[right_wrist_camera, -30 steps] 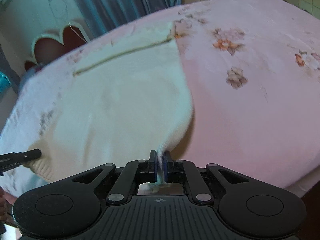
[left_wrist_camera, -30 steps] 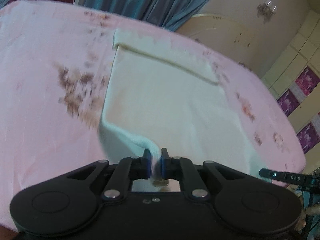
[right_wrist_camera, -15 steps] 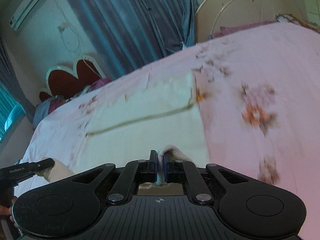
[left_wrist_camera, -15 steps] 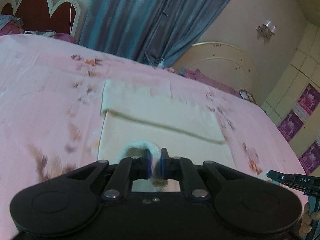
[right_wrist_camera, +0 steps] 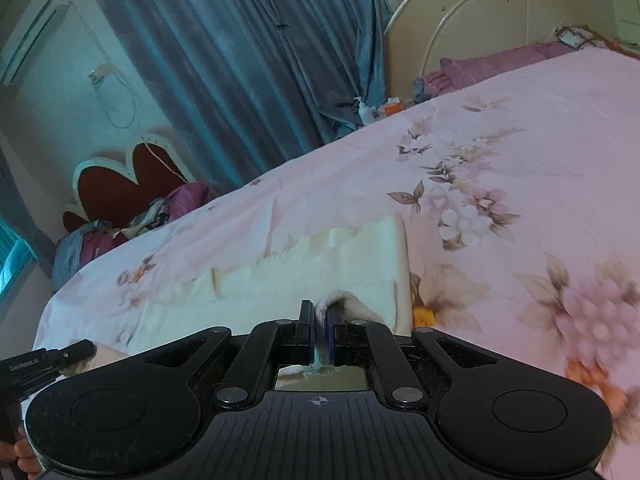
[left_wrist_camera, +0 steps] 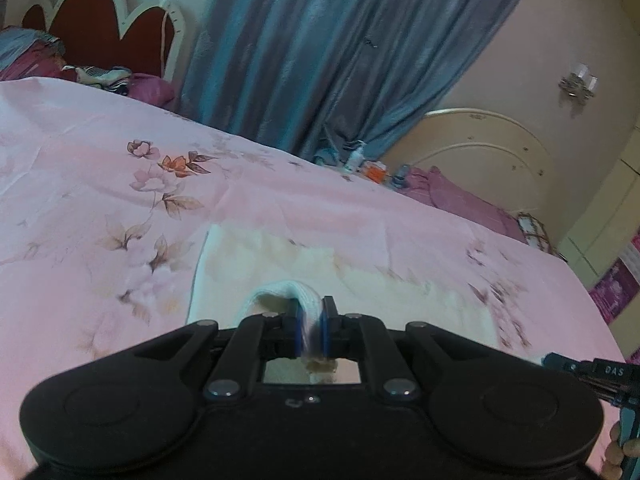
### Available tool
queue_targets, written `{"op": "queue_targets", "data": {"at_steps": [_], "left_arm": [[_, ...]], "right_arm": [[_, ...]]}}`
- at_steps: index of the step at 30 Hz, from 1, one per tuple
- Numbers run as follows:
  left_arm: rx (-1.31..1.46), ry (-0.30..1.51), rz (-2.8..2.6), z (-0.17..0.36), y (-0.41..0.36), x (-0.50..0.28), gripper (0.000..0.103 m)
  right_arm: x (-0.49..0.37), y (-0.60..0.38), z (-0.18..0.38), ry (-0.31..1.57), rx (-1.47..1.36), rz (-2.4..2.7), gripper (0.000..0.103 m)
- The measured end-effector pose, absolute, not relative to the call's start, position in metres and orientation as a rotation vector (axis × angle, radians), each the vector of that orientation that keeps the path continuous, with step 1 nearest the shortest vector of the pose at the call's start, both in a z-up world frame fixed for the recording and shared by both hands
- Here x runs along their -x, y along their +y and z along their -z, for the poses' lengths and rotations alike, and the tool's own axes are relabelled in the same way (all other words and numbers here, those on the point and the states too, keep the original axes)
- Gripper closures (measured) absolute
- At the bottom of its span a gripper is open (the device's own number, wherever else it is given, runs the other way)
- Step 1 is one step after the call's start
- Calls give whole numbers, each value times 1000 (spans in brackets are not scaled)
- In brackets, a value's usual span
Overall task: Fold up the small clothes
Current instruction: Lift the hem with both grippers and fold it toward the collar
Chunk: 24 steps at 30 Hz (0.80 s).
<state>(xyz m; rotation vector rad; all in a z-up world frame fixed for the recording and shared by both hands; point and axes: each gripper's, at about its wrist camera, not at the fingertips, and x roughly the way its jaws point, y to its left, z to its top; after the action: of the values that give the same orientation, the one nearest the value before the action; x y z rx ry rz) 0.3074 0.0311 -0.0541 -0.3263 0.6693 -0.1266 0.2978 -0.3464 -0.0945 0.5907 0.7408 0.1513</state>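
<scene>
both tools, left tool (left_wrist_camera: 311, 322) and right tool (right_wrist_camera: 319, 330), pinch the cream garment (right_wrist_camera: 280, 280) (ribbed hem) above the pink bedsheet (left_wrist_camera: 100, 208).

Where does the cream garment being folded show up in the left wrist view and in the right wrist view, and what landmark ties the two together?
Left wrist view: the cream garment lies low at centre on the pink floral bedsheet, its edge pinched in the left hand-held gripper.
Right wrist view: cream garment low at centre, edge pinched in the right hand-held gripper.
Shared landmark: the blue curtain beyond the bed.
</scene>
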Motion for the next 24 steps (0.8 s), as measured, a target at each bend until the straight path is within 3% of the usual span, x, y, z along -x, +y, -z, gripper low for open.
{"op": "queue_targets", "data": {"at_steps": [11, 14, 17, 18, 19, 20, 21, 22, 23, 24], "left_arm": [[273, 755, 26, 83, 24, -388, 94], [260, 793, 1, 93, 23, -402, 88], [259, 790, -11, 96, 27, -409, 71], [274, 787, -10, 95, 31, -409, 59], [281, 780, -21, 93, 34, -410, 38], [284, 766, -36, 91, 37, -409, 29], [292, 747, -39, 88, 39, -408, 23], [296, 731, -30, 84, 42, -407, 23], [291, 728, -17, 81, 43, -406, 23], [280, 726, -11, 78, 44, -406, 23]], "right_arm": [[-385, -353, 139, 829, -644, -96, 98], [-397, -353, 148, 853, -633, -88, 98], [-402, -357, 151, 857, -641, -88, 97], [-403, -357, 152, 860, -639, -94, 97], [-404, -358, 152, 861, -636, -99, 97], [-405, -359, 152, 861, -637, -104, 95], [-406, -360, 152, 861, -642, -107, 91], [-407, -361, 152, 856, -646, -103, 74], [-407, -364, 151, 842, -644, -90, 43], [-406, -365, 149, 823, -638, -81, 32]]}}
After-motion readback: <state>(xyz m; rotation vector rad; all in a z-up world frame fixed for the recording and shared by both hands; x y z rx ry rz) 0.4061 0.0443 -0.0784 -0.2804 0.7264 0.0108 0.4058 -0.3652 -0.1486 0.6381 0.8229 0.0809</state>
